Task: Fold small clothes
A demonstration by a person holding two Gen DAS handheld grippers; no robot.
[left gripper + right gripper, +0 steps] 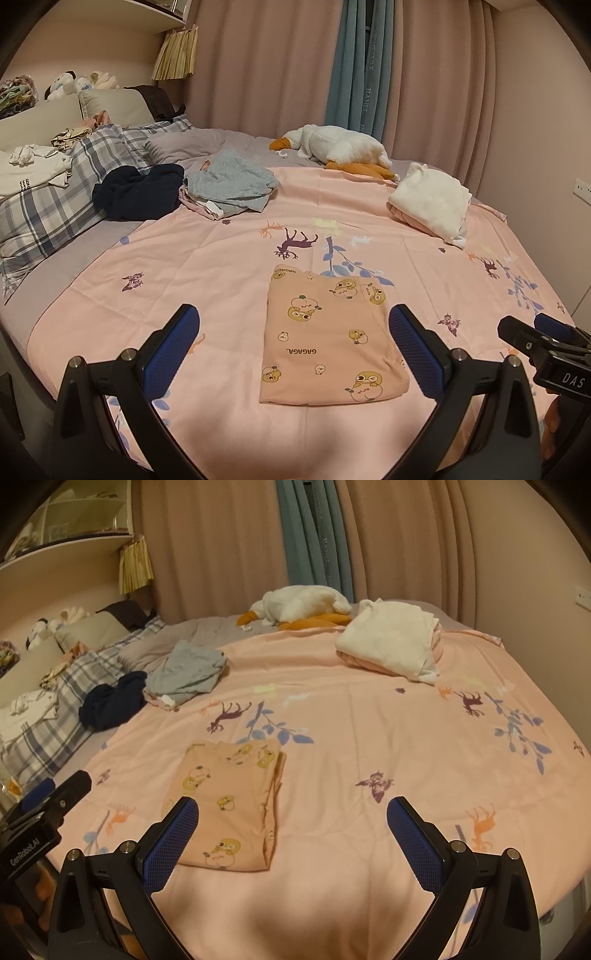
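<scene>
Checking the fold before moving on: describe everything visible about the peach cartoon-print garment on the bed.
The peach garment is folded into a flat, roughly rectangular stack of soft, thin-looking fabric. It is printed with yellow cartoon creatures and the word GAGAGA. Layered edges show along its right side in the right wrist view. It lies on the pink printed bedspread, near the front edge, apart from the other clothes. The left gripper and right gripper are both open and neither grips it.

— What covers the bed?
— A pink printed quilt, spread over grey sheeting.
— And on it?
— A folded peach cartoon-print garment near the front edge. A white bundle toward the far right corner; grey clothes and a dark heap by the plaid pillows; a plush goose at the far edge.
</scene>
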